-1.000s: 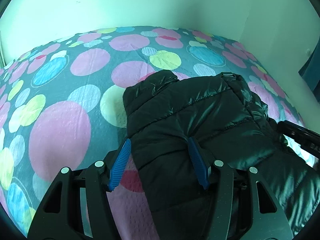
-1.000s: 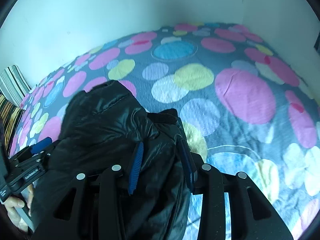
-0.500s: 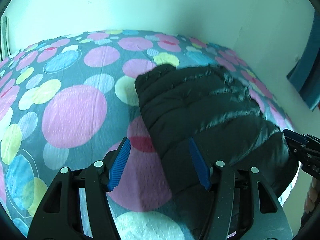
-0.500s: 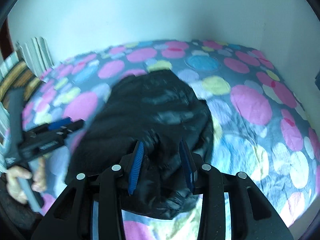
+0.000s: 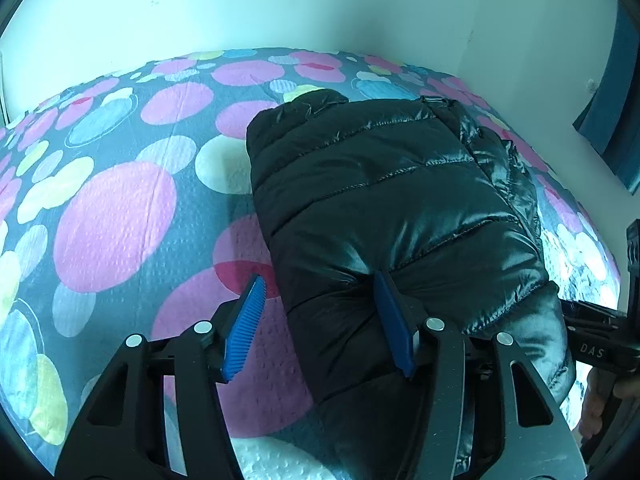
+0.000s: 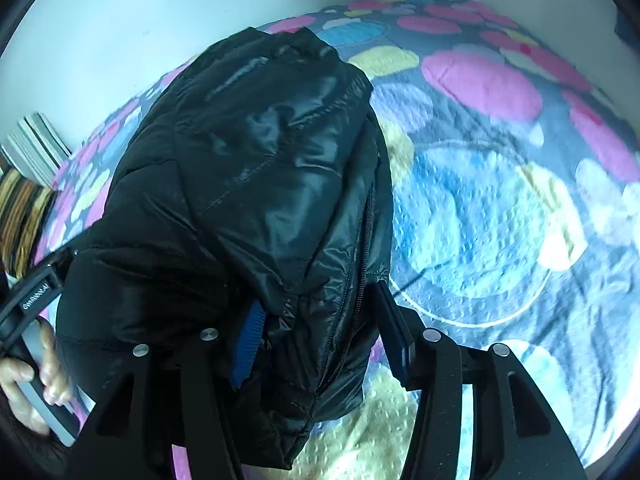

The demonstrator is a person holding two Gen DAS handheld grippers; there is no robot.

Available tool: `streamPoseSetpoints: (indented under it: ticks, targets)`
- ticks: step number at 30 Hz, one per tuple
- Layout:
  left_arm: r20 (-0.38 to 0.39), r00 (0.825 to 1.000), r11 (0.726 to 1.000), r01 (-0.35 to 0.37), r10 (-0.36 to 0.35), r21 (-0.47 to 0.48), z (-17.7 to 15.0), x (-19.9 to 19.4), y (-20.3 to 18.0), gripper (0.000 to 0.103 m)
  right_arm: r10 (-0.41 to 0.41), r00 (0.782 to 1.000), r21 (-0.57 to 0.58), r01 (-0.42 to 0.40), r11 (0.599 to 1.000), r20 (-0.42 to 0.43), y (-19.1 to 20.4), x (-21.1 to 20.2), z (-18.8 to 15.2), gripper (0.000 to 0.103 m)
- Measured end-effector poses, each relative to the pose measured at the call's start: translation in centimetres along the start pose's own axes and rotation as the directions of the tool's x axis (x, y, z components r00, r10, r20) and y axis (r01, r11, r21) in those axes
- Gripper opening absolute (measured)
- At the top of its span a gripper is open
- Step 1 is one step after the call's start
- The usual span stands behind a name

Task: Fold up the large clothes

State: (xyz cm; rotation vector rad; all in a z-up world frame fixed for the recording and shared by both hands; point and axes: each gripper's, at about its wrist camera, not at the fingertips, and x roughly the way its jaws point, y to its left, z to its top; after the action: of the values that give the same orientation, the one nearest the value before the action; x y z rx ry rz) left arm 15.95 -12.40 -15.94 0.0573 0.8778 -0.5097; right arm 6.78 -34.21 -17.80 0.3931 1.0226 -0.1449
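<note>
Since the earlier frames the black puffer jacket (image 5: pixel 384 208) has come down from a half-lifted bundle to lie folded on the bed (image 5: pixel 120 216), and the right tool (image 6: pixel 316 332) has dropped lower over it, its jaws having just been opening with the jacket's zipper edge between them. The left tool (image 5: pixel 320 320) has slid a little across the bed; its jaws have closed slightly.

Nearest in the left wrist view, the left tool points steeply down, jaws about half apart. Its right blue pad (image 5: pixel 394 328) presses into the jacket's near corner, while the left pad hangs free above the spotted cover, so it has no grip. In the right wrist view the right tool tilts steeply down too, jaws about half apart. The jacket's near edge lies between them; the left blue pad is half buried in the fabric, and the right one stands just beside the zipper. Whether they still pinch it I cannot tell for certain; it looks released.

There are two tools and one jacket. The person's hand (image 6: pixel 44 364) holds the left tool's handle at the frame's left edge.

Further off, the jacket stretches away across the bed toward the pale wall (image 5: pixel 280 8). A striped pillow (image 6: pixel 28 176) lies at the far left.
</note>
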Motion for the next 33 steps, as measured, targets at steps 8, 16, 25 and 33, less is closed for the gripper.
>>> streamPoseSetpoints:
  ticks: [8, 16, 25, 33]
  targets:
    - [0.013, 1.0, 1.0, -0.017, 0.017, 0.016, -0.2, 0.1, -0.2, 0.056, -0.002, 1.0, 0.017, 0.002, 1.0, 0.031, 0.2, 0.0, -0.5, 0.052]
    - [0.018, 1.0, 1.0, -0.02, 0.02, 0.016, -0.2, -0.3, -0.2, 0.055, -0.01, 0.999, 0.018, 0.009, 1.0, 0.049, 0.4, -0.3, -0.6, 0.052]
    - [0.022, 0.999, 0.999, -0.03, 0.03, 0.024, 0.0, -0.8, -0.3, 0.055, -0.006, 0.998, 0.016, 0.005, 1.0, 0.067, 0.4, -0.7, -0.7, 0.053]
    - [0.013, 0.999, 0.996, 0.051, -0.05, -0.076, 0.3, -1.9, 1.8, 0.07, 0.006, 0.997, 0.02, -0.007, 1.0, 0.072, 0.2, -0.7, -0.6, 0.057]
